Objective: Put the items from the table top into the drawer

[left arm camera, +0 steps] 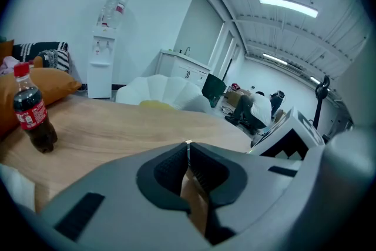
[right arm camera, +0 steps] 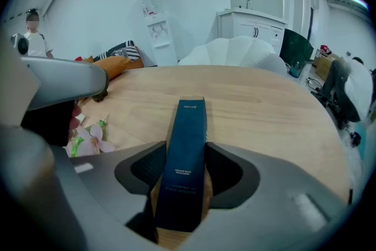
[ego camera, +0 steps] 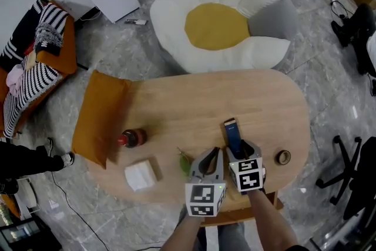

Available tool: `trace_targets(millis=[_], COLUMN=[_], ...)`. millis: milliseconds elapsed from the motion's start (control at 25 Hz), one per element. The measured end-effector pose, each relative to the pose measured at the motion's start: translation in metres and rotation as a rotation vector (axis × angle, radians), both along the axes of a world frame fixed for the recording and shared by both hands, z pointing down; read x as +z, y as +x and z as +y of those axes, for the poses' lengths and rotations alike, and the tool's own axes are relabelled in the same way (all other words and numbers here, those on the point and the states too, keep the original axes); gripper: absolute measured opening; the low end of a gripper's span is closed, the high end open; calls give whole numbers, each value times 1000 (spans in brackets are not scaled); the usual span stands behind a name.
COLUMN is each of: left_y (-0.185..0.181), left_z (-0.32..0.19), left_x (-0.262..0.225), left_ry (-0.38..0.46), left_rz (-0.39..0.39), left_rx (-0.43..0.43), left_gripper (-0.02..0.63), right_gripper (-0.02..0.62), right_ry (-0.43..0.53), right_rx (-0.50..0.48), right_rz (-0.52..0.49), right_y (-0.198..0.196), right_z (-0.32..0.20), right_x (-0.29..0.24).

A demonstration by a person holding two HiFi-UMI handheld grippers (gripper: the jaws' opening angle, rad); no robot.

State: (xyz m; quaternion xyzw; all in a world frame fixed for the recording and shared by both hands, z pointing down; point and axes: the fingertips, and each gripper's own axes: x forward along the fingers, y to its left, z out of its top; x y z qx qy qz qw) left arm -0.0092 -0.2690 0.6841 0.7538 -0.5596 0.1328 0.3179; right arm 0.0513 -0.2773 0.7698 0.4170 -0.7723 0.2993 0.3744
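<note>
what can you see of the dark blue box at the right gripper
The dark blue box is long, slim and rectangular, apparently smooth card, with small pale print on top that is too fine to read. It lies flat on the wooden table, pointing away from the right gripper. Its near part sits between that gripper's jaws, whose pads meet its two long sides. Nothing else touches it.
</note>
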Motion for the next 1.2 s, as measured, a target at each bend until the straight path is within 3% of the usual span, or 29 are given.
trace_targets(millis=[280,800,1200], left_y=[0,8,20], left_z=[6,25,68], left_x=[0,-32,-59], left_ry=[-6,30,18], left_rz=[-1,6,-19], left_rx=[1,5,76], left_gripper=[15,15,15], right_gripper=[198,196,196], right_ry=[-1,87,140], right_rx=[-9,-1,-42], right_rz=[-11,-75,-95], right_y=[4,15,30], right_z=[3,29,74], right_x=[-1,-60,-115])
